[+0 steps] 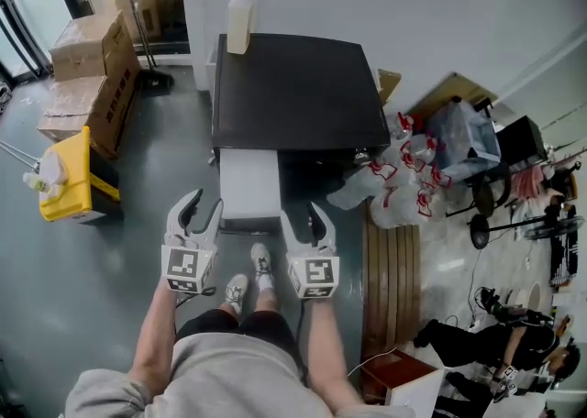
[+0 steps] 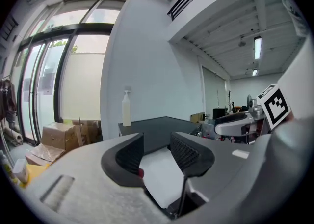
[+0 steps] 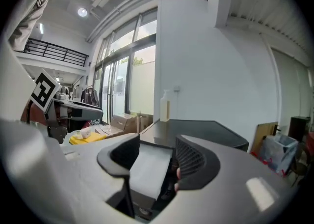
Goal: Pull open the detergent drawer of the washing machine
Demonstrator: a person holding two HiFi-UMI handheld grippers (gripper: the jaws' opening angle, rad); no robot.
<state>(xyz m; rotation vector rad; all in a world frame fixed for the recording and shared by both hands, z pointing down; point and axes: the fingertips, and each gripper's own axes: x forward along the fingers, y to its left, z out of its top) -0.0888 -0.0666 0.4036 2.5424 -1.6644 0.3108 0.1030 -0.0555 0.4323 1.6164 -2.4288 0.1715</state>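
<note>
1. Grey floor (image 1: pixel 138 251) and a white wall frame the washing machine (image 1: pixel 293 91), which stands in a corner under a flat dark top.
2. What looks like the detergent drawer (image 1: pixel 249 182) juts forward from the left part of the machine's front. Its top shows as a plain white face over a darker base.
3. The left gripper (image 1: pixel 204 203) is near the drawer's front left corner. Its jaws are spread with nothing between the pads, and the white face shows beyond the gap.
4. The right gripper (image 1: pixel 303 216) is near the front right corner, jaws likewise spread and empty.
5. Both grippers point toward the machine, side by side, with their marker cubes facing up. The person's bare forearms reach in from the bottom edge, with the feet between them.
6. A pump bottle (image 1: pixel 239 17) stands at the top's back left corner.
7. Cardboard boxes (image 1: pixel 92 59) and a yellow holder (image 1: pixel 69 182) are to the left, and clear bags (image 1: pixel 404 178) are heaped on the right.
</note>
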